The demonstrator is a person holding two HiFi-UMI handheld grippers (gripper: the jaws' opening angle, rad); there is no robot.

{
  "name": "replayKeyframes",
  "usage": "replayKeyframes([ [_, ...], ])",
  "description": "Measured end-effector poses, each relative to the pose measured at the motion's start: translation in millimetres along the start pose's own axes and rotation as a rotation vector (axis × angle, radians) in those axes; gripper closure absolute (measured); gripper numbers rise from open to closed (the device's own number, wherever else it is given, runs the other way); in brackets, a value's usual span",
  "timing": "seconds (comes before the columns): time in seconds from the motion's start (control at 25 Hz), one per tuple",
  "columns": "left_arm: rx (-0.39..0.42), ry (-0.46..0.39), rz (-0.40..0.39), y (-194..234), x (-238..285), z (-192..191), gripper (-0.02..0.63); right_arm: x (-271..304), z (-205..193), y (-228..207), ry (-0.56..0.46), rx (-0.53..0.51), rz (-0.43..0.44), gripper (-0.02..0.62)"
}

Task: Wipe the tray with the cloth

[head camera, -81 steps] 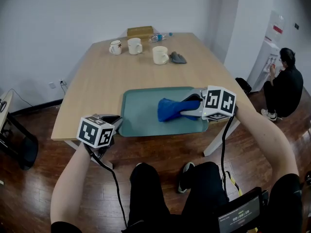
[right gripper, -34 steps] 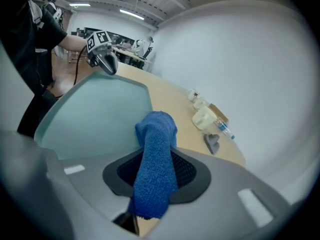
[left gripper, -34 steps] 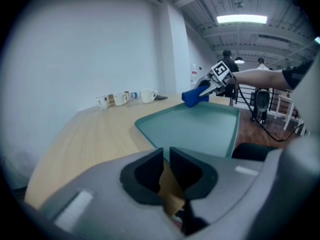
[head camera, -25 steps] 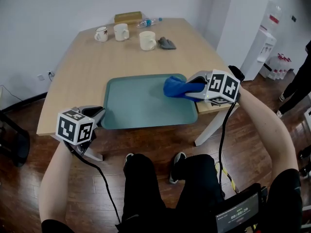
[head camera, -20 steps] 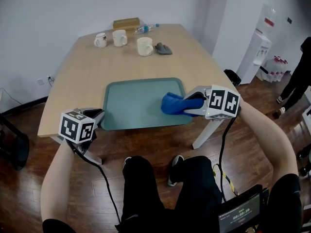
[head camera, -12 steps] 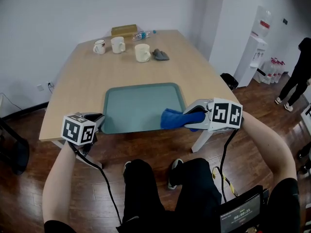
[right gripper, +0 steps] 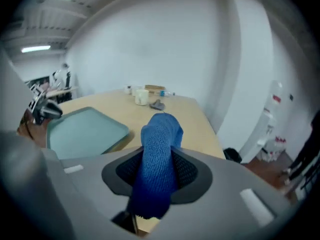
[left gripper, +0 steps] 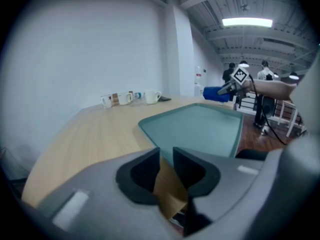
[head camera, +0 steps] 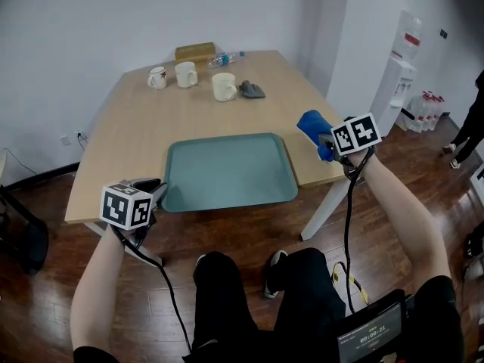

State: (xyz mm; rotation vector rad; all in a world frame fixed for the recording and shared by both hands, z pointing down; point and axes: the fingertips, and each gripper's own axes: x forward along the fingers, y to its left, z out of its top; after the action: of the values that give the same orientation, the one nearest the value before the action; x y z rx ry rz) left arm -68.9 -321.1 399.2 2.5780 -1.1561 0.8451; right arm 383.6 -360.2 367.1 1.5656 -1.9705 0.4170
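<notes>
Head view looks steeply down — both gripper views skim the shared tray (head camera: pixel 227 172).

You have lifted the cloth (head camera: pixel 311 125) off the tray (head camera: pixel 227 172) in your right gripper (head camera: pixel 325 141), rolling it and swinging it out past the tray's right side to the bench (head camera: pixel 136 127) edge. Its jaws have just been opening a little, cloth still pinched between them. Your left gripper's (head camera: pixel 155 190) jaws have just been opening, with nothing between them.

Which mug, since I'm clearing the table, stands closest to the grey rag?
The rightmost mug, plain cream and closest to the tray, right beside the grey rag.
</notes>
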Motion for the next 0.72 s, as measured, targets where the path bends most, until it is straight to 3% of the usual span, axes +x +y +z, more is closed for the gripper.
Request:
replayKeyframes([
  [0.12, -0.017, -0.064, 0.094, 13.1, -12.3, 9.7, 0.459, 10.8, -11.0, -15.0, 0.021, 0.085, -0.027, 0.430],
  [0.28, -0.080, -0.148, 0.150, 24.6, -30.8, 19.1, 0.458, 11.5, -13.2, -17.8, -0.010, 0.082, -0.075, 0.409],
  [0.44, -0.093, -0.169, 0.195, 27.2, -51.5, 14.3, 0.459, -12.2, -9.3, -14.5, -0.095, 0.097, -0.109, 0.405],
  [0.56, -0.120, -0.241, 0.199, 14.4, -70.9, 23.2, 0.463, -44.6, -4.0, 0.3, -0.205, 0.106, -0.097, 0.449],
  [0.64, -0.120, -0.320, 0.189, -3.8, -84.9, 36.0, 0.472, -74.7, 3.5, 19.1, -0.327, 0.085, -0.090, 0.513],
  [0.72, -0.099, -0.412, 0.176, -26.0, -99.8, 49.3, 0.483, -108.0, 13.0, 42.8, -0.462, 0.049, -0.096, 0.528],
])
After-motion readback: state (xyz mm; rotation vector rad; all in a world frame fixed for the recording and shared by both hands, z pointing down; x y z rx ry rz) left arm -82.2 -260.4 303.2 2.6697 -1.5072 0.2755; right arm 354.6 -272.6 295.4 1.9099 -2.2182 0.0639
